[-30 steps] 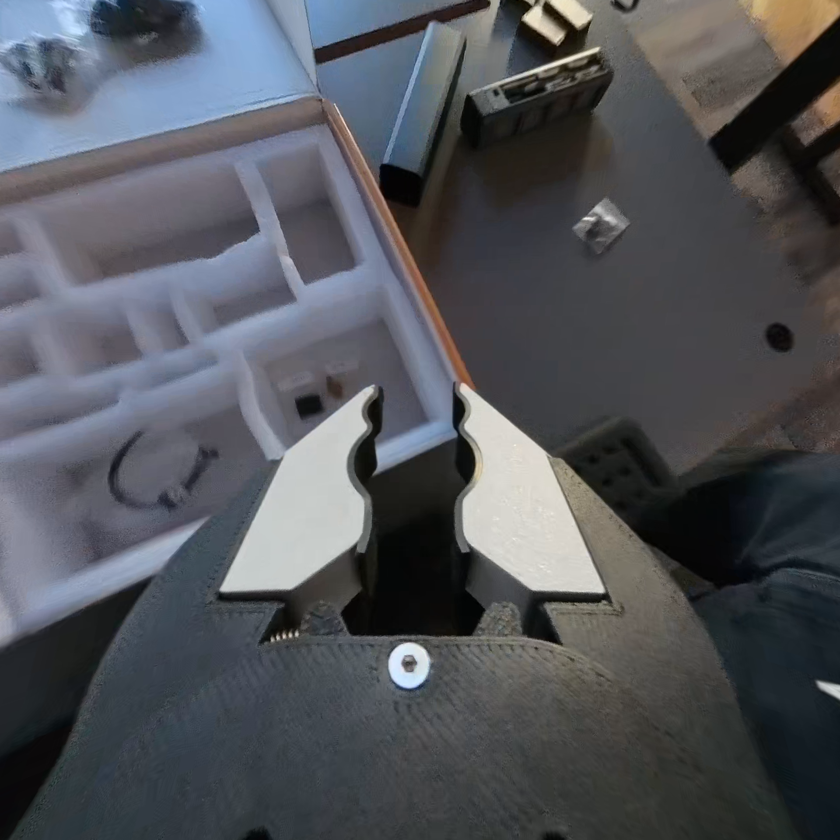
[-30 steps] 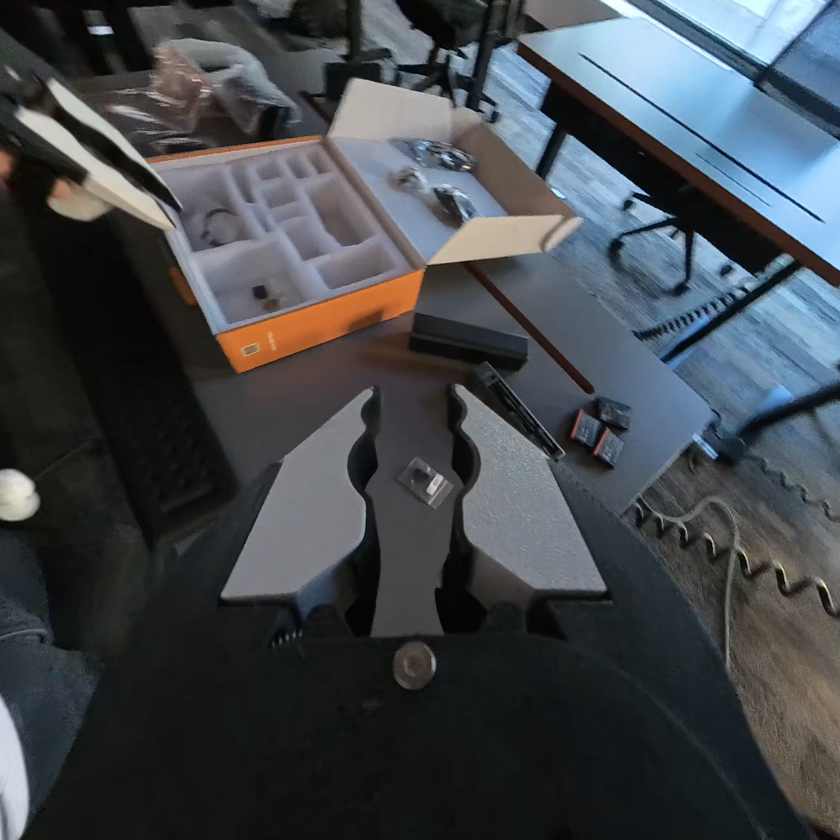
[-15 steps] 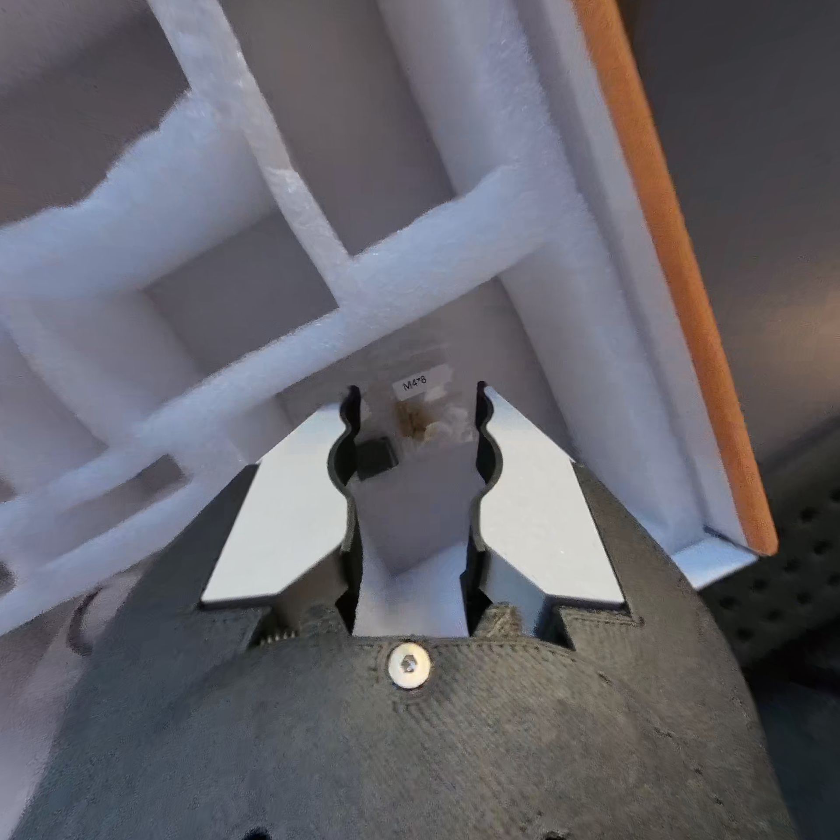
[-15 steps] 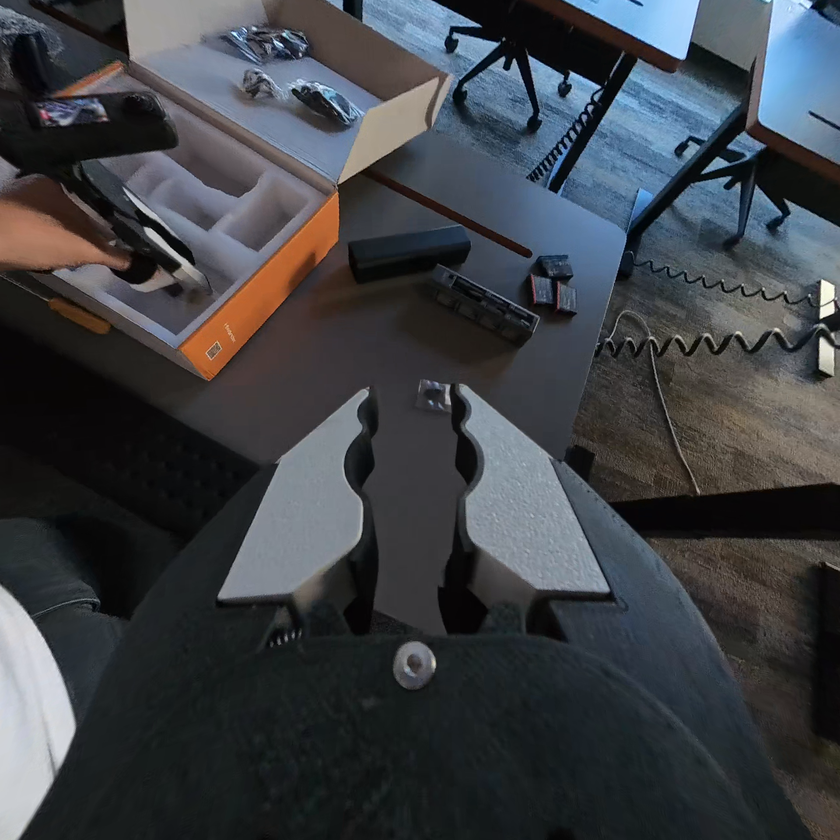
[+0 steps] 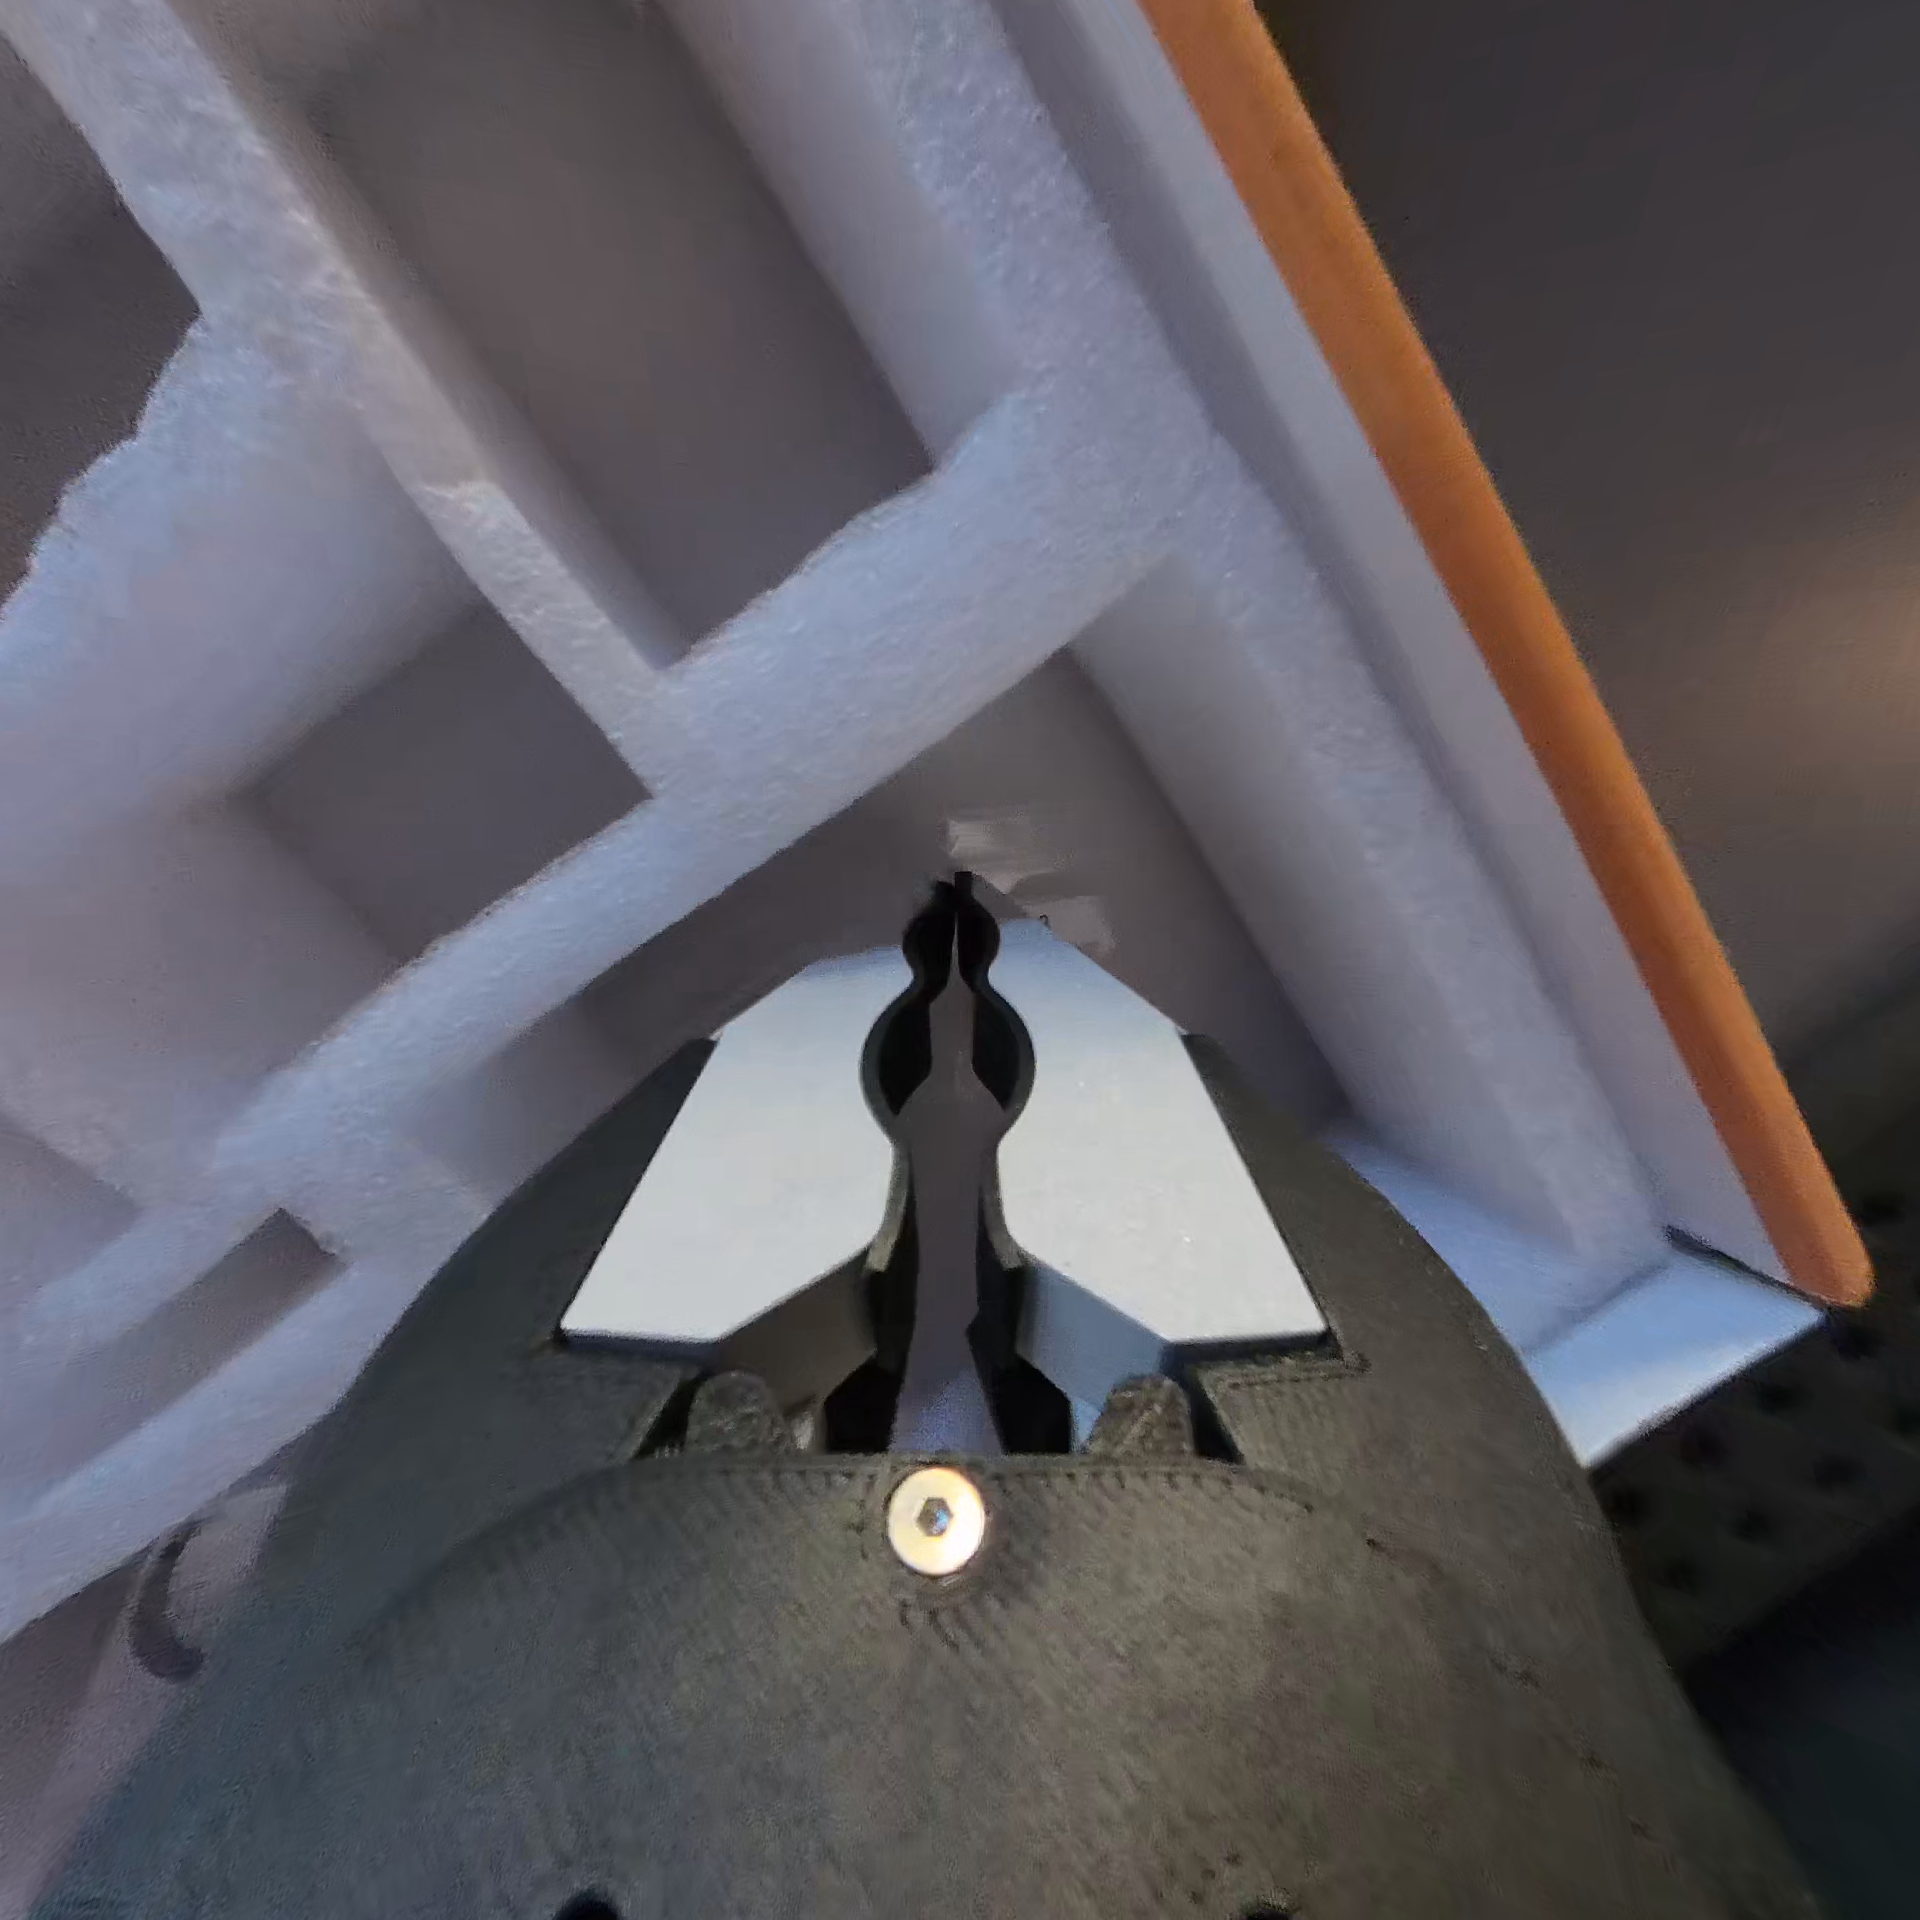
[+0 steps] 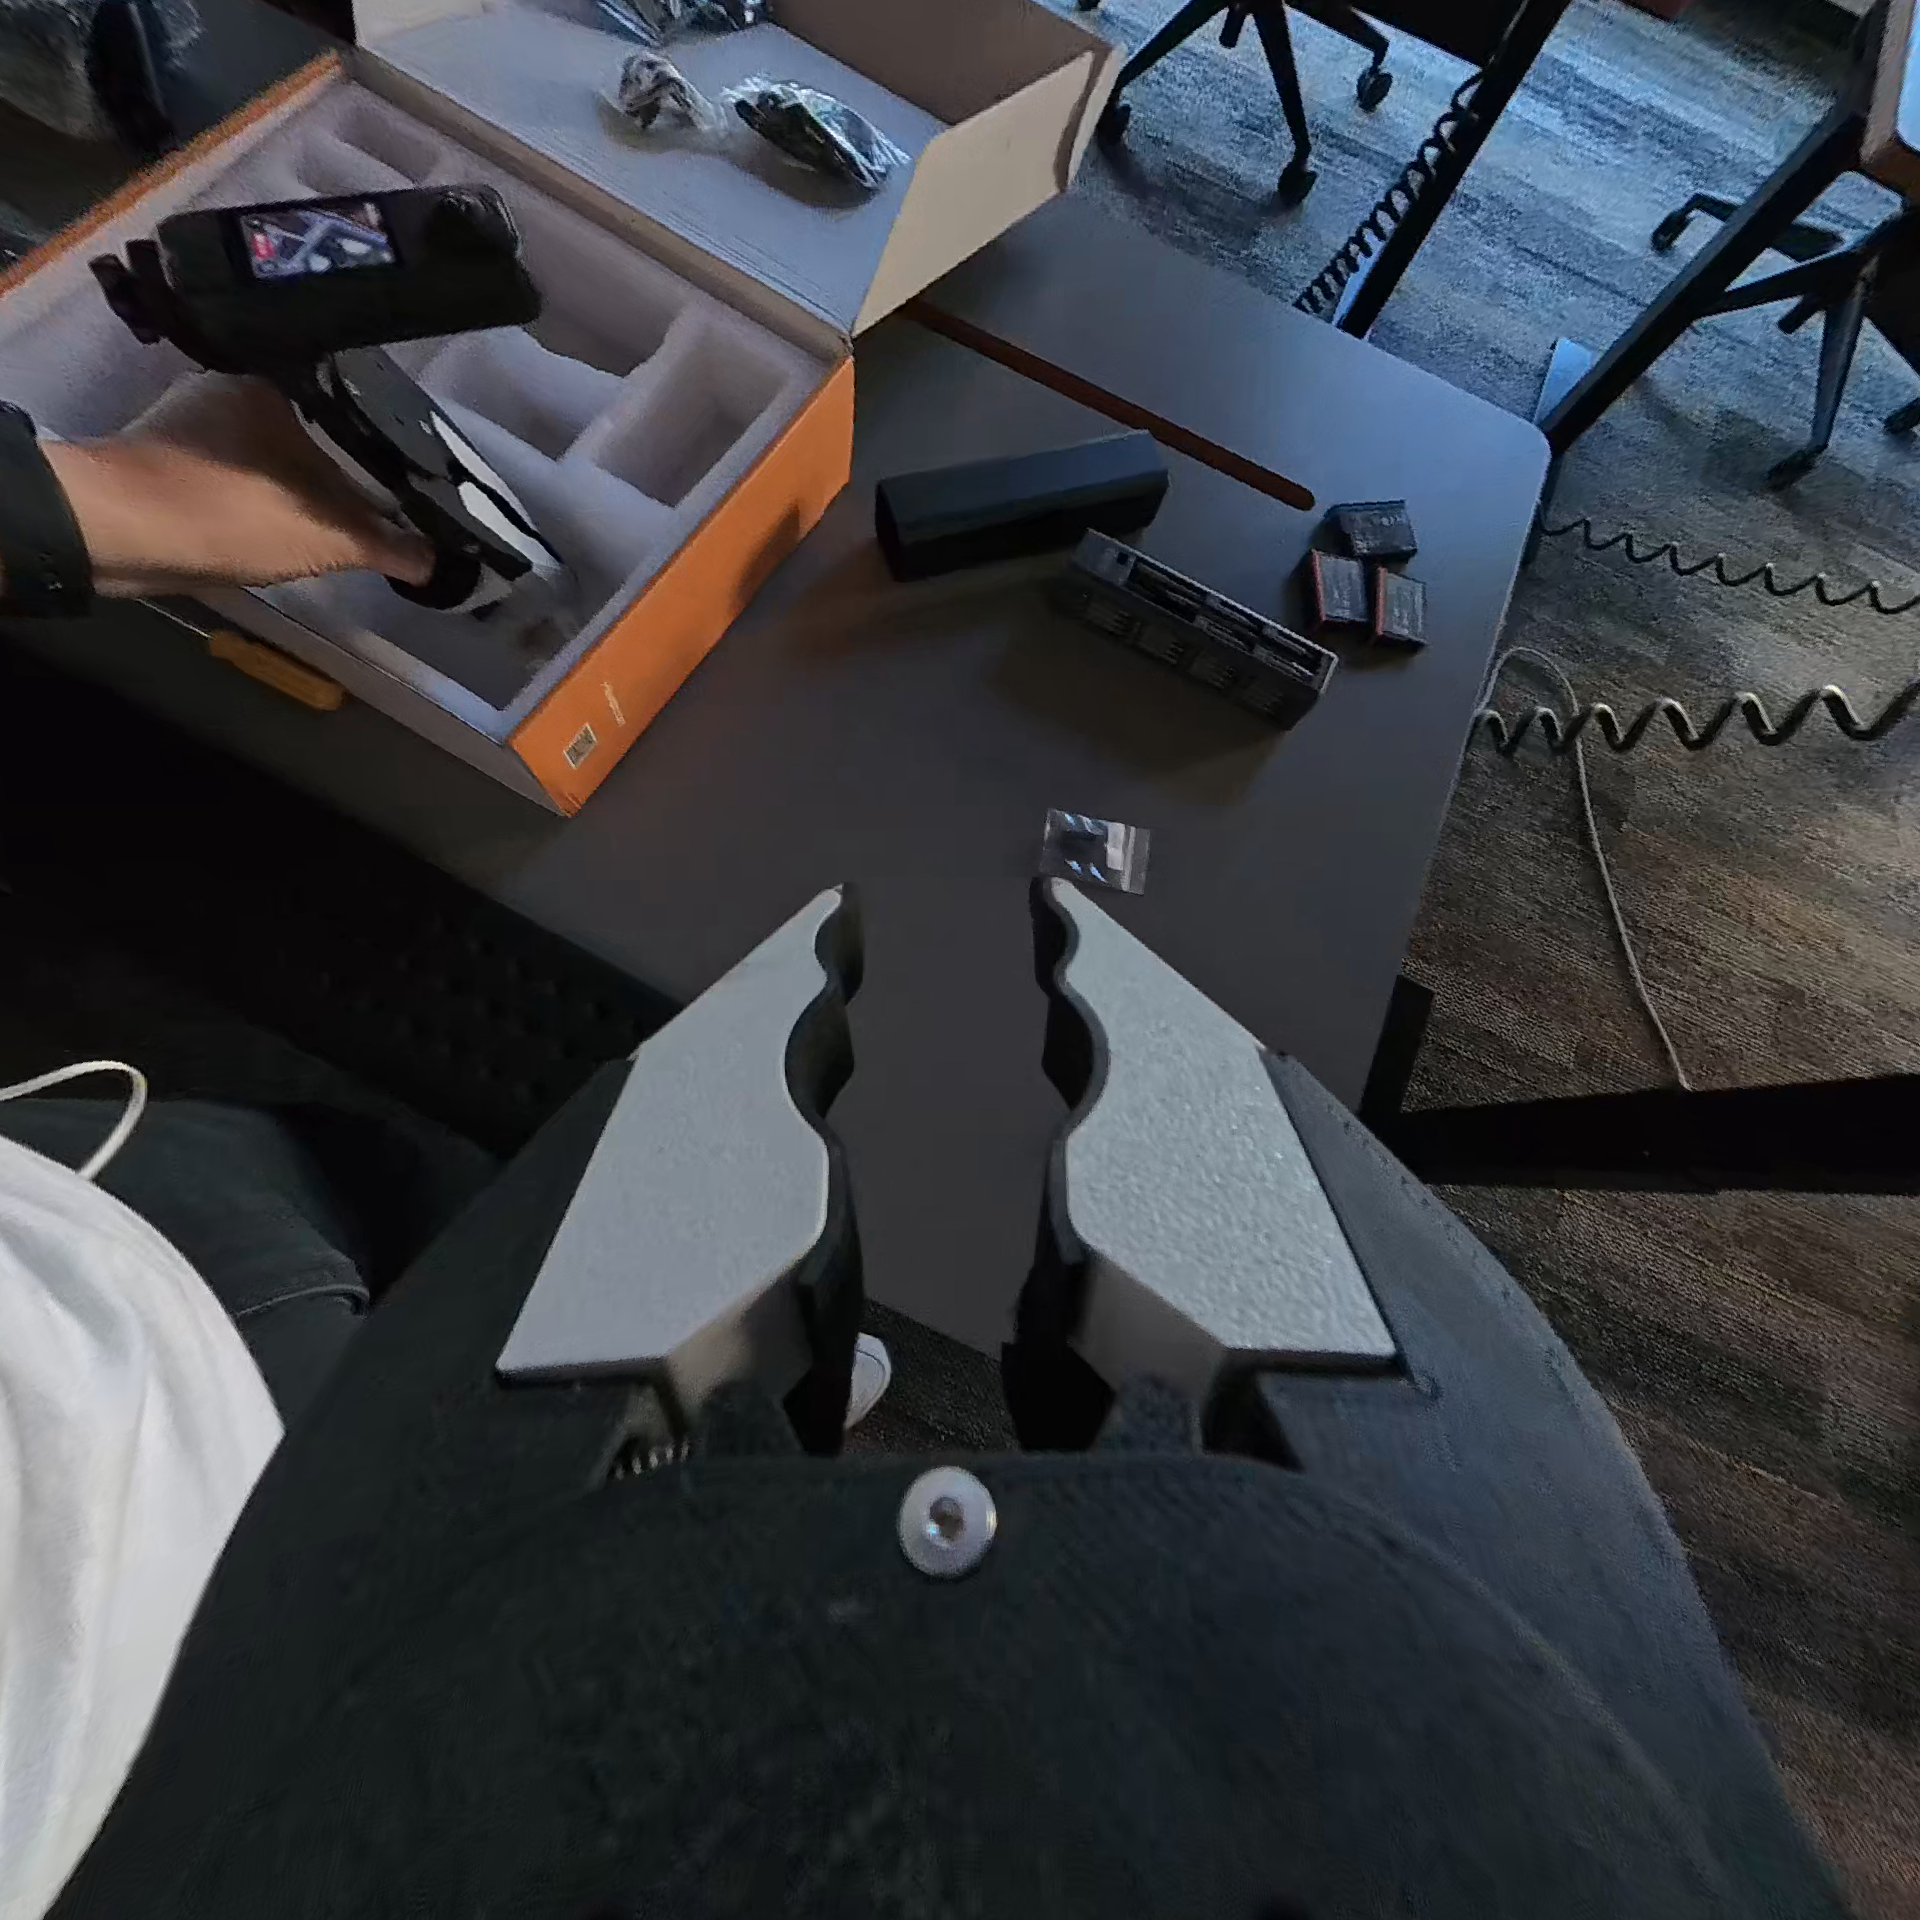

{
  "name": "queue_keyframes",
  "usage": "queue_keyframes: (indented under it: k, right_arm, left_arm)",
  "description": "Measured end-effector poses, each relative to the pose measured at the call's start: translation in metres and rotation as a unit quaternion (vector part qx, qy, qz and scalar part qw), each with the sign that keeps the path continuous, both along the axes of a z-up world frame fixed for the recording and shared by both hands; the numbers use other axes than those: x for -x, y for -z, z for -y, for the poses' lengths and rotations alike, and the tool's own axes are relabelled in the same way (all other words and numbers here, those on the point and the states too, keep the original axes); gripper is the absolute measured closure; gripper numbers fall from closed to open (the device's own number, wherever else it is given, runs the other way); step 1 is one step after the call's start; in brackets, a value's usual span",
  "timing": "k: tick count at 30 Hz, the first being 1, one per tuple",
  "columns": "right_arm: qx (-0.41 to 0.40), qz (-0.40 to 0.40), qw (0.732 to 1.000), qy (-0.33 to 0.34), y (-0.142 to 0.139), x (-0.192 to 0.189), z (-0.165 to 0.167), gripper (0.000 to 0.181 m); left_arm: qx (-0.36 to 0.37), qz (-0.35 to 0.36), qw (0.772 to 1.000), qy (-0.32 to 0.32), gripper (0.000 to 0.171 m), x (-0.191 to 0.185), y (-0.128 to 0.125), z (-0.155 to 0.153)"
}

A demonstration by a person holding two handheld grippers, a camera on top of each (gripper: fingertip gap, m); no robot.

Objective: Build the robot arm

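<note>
In the corner compartment of the white foam insert [image 5: 935,665], the left tool [image 5: 957,894] has its tips pressed together on a small clear bag [image 5: 1013,862] lying just ahead; whether it truly pinches it I cannot tell. The orange box wall [image 5: 1507,665] runs along its right. The right tool [image 6: 945,904] hangs spread above the tabletop [image 6: 831,748], a small clear packet [image 6: 1096,850] just beyond its right tip.

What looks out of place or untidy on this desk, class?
Parts lie loose outside the orange box: a small clear bag beside the open right gripper, a black bar, a long black module and three small packs. Nothing looks spilled or broken.
</note>
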State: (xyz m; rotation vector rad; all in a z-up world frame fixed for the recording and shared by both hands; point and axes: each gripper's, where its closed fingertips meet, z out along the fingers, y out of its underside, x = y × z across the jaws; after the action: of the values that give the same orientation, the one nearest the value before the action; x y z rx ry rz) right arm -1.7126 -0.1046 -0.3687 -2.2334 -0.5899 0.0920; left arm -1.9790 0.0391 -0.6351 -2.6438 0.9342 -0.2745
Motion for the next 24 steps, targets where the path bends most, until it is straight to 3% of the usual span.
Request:
queue_keyframes:
  k: [8,14,20,24]
  right_arm:
    - [0.005,-0.041,0.997,-0.067,0.017,0.048,-0.025,0.150]
    - [0.034,-0.188,0.974,-0.124,0.049,0.123,-0.054,0.150]
    - [0.102,-0.391,0.894,-0.191,0.071,0.214,-0.114,0.131]
    - [0.133,-0.489,0.815,-0.281,0.034,0.248,-0.114,0.137]
  left_arm:
    - [0.011,0.077,0.997,-0.008,0.171,-0.002,-0.038,0.006]
    - [-0.006,0.149,0.988,-0.029,0.171,0.008,-0.095,0.010]
    - [-0.045,0.230,0.972,-0.014,0.171,0.012,-0.187,0.013]
    - [-0.066,0.274,0.959,0.037,0.171,0.003,-0.249,0.025]
